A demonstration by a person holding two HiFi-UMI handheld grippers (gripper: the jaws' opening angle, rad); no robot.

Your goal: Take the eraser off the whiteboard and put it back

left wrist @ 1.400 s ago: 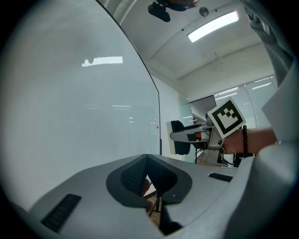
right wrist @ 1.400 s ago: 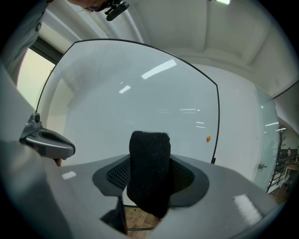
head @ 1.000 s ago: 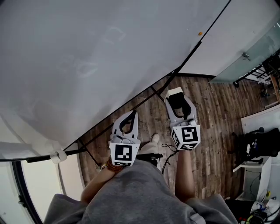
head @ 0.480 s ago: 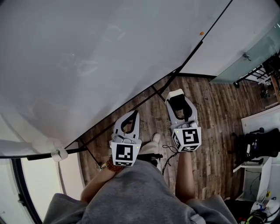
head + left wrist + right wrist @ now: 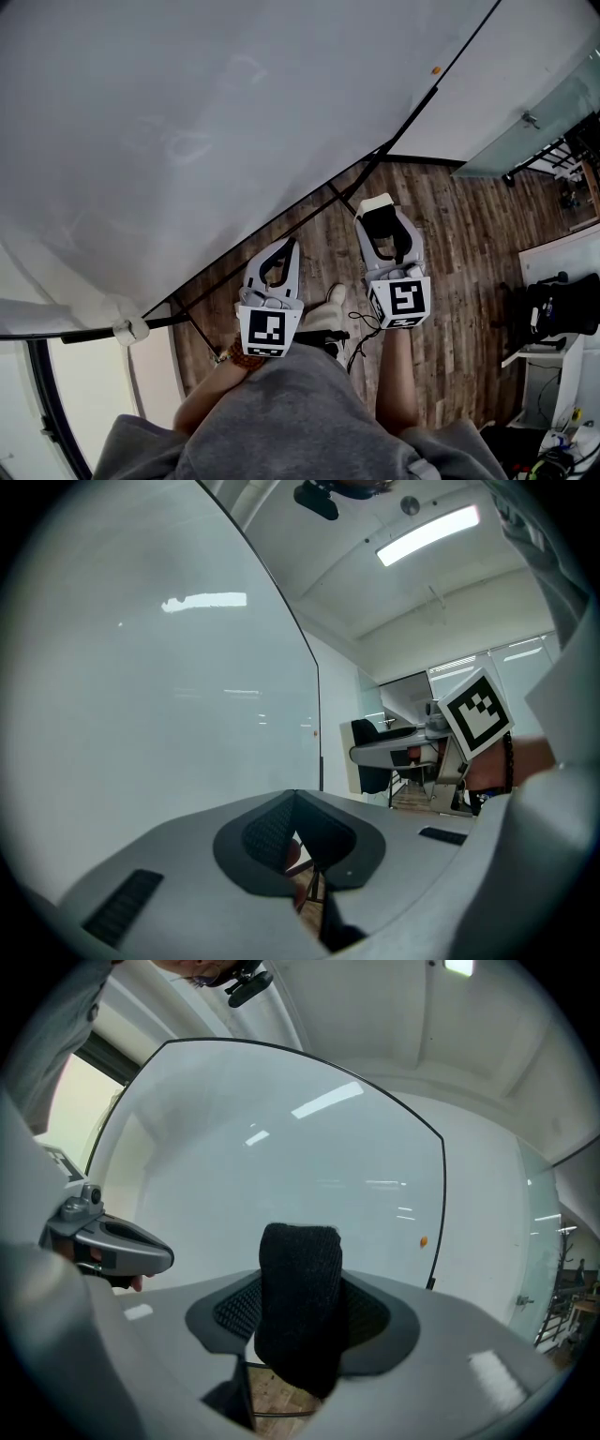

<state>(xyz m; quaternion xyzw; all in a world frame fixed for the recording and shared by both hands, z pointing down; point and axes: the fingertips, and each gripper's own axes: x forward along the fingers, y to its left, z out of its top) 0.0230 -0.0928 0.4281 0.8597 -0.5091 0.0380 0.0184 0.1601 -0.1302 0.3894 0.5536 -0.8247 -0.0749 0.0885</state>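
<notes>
Little changes this second. Right gripper [image 5: 377,204] grips the eraser [image 5: 300,1307] near the whiteboard [image 5: 234,112]; left gripper [image 5: 298,803] sits closed, empty. Putting it back remains.

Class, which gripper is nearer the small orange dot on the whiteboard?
Right. The right gripper, holding the black eraser, sits below the orange dot. The left gripper is farther off, lower and to the left in the head view.
</notes>
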